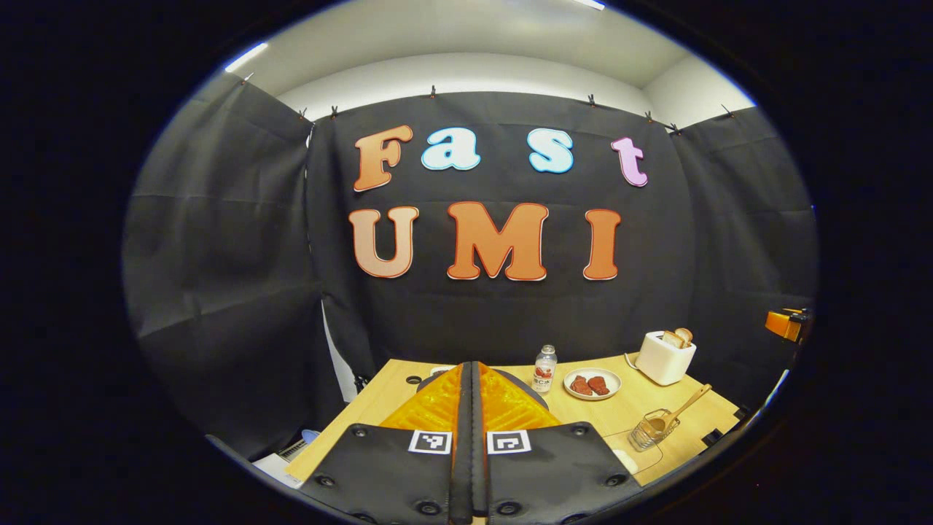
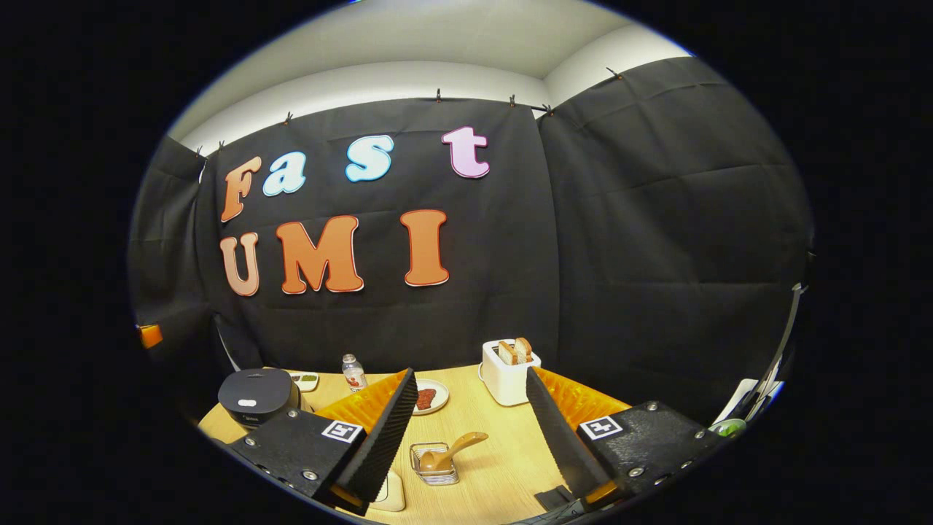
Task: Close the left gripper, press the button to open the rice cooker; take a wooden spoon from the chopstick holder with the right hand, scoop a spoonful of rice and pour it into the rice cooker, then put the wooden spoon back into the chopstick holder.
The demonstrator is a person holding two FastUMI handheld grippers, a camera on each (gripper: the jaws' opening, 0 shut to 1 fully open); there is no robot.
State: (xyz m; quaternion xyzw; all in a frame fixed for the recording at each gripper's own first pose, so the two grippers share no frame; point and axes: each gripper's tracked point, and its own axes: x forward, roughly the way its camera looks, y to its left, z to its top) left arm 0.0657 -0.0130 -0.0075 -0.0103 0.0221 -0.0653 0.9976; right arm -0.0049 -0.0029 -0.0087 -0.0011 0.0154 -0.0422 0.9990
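The black rice cooker (image 2: 256,396) stands with its lid down at the left of the wooden table (image 2: 496,437) in the right gripper view. My left gripper (image 1: 471,379) is shut, fingers pressed together with nothing between them, held above the table's near side. A wire chopstick holder (image 2: 435,464) holds a wooden spoon (image 2: 452,450) leaning to the right; in the left gripper view the holder (image 1: 651,430) and spoon (image 1: 681,410) sit at the right front. My right gripper (image 2: 472,408) stands wide open above and behind the holder, apart from it.
A white toaster (image 2: 509,373) with bread slices stands at the back. A plate (image 1: 592,384) of red food and a small bottle (image 1: 544,369) sit mid-table. A small dish (image 2: 306,380) lies behind the cooker. A pale flat object (image 2: 390,492) lies at the front edge.
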